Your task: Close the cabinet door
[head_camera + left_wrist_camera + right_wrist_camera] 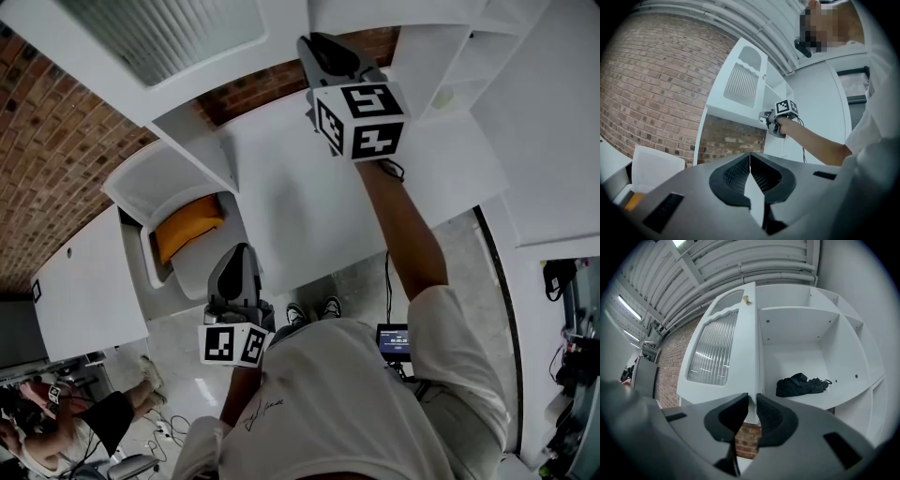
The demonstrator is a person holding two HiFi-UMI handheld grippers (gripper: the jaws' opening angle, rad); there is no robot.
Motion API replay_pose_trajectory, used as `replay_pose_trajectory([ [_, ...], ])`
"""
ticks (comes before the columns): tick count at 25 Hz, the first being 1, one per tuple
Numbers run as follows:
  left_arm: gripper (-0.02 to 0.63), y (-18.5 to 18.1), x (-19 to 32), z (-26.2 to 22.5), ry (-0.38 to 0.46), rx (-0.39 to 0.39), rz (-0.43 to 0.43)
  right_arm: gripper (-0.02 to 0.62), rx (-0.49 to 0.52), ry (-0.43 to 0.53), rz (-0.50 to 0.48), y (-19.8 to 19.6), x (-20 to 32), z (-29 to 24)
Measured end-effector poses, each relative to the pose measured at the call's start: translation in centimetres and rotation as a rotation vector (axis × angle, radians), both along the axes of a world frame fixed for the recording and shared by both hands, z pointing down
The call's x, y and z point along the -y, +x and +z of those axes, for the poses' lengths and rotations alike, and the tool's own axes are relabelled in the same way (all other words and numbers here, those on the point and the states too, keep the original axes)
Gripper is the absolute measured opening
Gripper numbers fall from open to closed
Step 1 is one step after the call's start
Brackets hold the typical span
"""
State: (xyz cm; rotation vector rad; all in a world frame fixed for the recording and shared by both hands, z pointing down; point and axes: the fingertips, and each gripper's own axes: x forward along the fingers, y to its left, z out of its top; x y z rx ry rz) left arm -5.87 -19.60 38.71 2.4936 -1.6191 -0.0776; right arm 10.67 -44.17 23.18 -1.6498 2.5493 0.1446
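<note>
The right gripper [753, 397] is up at the cabinet door [722, 357], its jaws drawn in to a narrow slit with the door's thin free edge caught between them, right down near the lower corner. From the left gripper view that same gripper [771, 123] shows at the end of an outstretched arm, tucked against the bottom of the door [743, 84].

The left gripper [750, 157] hangs low by the person's waist, its jaws pressed together on nothing, taking no part in this.

And the door? Wide open. Its ribbed glass panel faces away from the cabinet [801, 324], and the white shelves inside are fully exposed, with a dark crumpled bundle [801, 384] lying on the lower shelf, well back from the front edge. A small knob [746, 299] sits at the top of the door, untouched.

So by the look of it the grip is made and that is all: the whole swing is left to do. The door has to come round across the opening and seat flush against the cabinet front, and nothing appears to block its path.
</note>
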Motion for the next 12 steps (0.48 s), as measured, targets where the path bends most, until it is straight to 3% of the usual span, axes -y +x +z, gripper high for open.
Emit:
replay_pose_trajectory([
  [12, 0.017, -0.6, -0.4, -0.8, 0.018, 0.003, -0.007, 0.057, -0.008, 0.008, 0.043, -0.2, 1.5, -0.2],
])
